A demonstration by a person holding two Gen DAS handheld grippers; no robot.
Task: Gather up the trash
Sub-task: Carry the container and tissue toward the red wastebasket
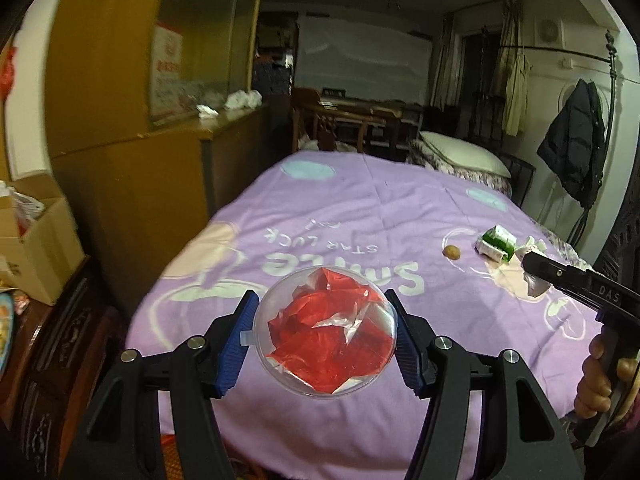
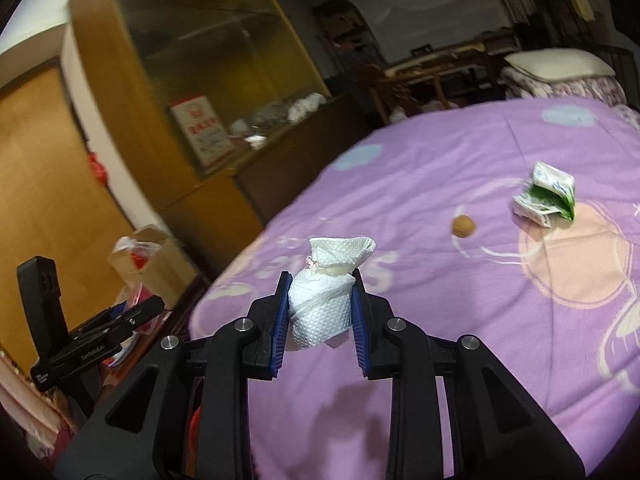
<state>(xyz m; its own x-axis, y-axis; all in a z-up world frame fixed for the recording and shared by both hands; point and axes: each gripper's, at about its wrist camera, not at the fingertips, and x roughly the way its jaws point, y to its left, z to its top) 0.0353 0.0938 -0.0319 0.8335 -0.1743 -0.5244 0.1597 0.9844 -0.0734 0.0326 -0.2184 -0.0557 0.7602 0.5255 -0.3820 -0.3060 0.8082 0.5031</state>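
While both held above bed (image 1: 360,208), L gripper (image 1: 324,336) clamps clear bowl (image 1: 326,384), R gripper (image 2: 320,304) pinches tissue wad (image 2: 320,312).

I see a purple bed (image 1: 360,208), a wooden cabinet (image 1: 132,92) at ten o'clock, and a coat rack (image 1: 576,140) at two.

Both wrist cameras look down along their jaws, sharing the purple bedspread (image 1: 400,208).
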